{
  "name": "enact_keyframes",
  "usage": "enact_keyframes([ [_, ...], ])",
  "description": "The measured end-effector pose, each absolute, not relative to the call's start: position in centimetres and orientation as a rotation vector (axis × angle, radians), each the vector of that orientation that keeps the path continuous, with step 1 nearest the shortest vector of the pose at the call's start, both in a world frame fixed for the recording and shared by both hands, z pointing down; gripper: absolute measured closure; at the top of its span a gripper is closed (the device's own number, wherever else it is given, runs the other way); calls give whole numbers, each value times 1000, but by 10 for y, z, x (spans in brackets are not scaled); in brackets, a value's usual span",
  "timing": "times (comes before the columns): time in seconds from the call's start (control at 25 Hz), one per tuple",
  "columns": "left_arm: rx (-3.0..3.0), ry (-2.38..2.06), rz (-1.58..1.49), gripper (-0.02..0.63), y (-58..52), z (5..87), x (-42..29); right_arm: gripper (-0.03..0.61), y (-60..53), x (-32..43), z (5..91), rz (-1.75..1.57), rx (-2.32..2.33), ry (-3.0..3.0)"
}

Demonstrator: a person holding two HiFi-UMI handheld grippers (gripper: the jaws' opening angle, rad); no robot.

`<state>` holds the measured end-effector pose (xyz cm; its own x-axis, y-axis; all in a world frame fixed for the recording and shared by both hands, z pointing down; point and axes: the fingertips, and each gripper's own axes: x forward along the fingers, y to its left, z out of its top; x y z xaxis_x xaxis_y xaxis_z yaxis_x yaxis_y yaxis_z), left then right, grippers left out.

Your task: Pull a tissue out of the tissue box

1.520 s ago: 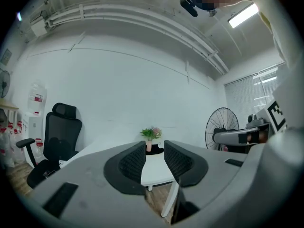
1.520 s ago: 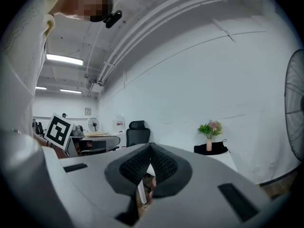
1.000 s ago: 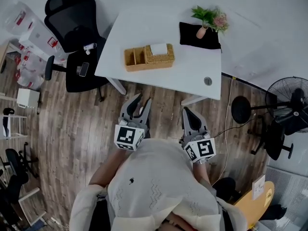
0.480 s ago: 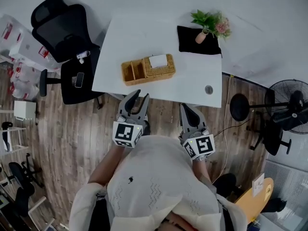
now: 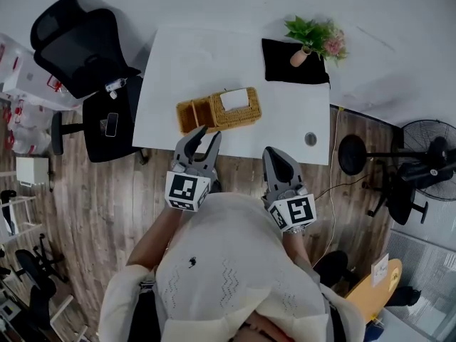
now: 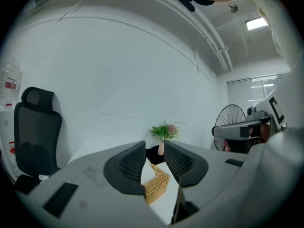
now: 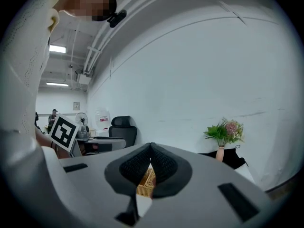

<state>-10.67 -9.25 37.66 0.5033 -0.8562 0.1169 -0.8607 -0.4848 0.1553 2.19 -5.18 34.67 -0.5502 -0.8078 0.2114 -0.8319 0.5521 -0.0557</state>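
Head view first: nothing's really started on the task. The tissue box [image 5: 238, 109] is the wicker one near the front edge of the white counter [image 5: 192, 55], with a white tissue [image 5: 234, 98] poking out of the top and untouched. The left hand-held gripper [image 5: 209, 132] is at the counter's front edge, just short of the box, with its jaws a little apart. The right hand-held gripper [image 5: 273, 152] hangs further back over the floor, off to the right of the box.

Left gripper view: the left hand-held gripper [image 6: 153, 159] has a narrow gap between its jaws and nothing in it. You can see the tissue box [image 6: 156, 184] through the gap, some way ahead, with the potted plant [image 6: 164, 131] behind it.

Right gripper view: the right hand-held gripper [image 7: 151, 151] has its jaws pressed together at the tips, holding nothing. A bit of wicker tissue box [image 7: 146, 179] peeks out below them.

So by my read everything's left: reach in, pinch the tissue, pull it free.
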Motion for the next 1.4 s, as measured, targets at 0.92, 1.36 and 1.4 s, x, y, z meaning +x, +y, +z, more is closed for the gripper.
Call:
enact_keyframes([
  [0.92,2452,-1322,161,491,-147,439,-112,577,-104,5,362,261,1401,-2564],
  [1.36,2309,-1296,248,491,-172,473,-104,577,-123,6,369,286,1268,-2587],
  [1.4,2306,-1288,261,491,-175,476,-103,577,-124,6,370,282,1257,-2585],
])
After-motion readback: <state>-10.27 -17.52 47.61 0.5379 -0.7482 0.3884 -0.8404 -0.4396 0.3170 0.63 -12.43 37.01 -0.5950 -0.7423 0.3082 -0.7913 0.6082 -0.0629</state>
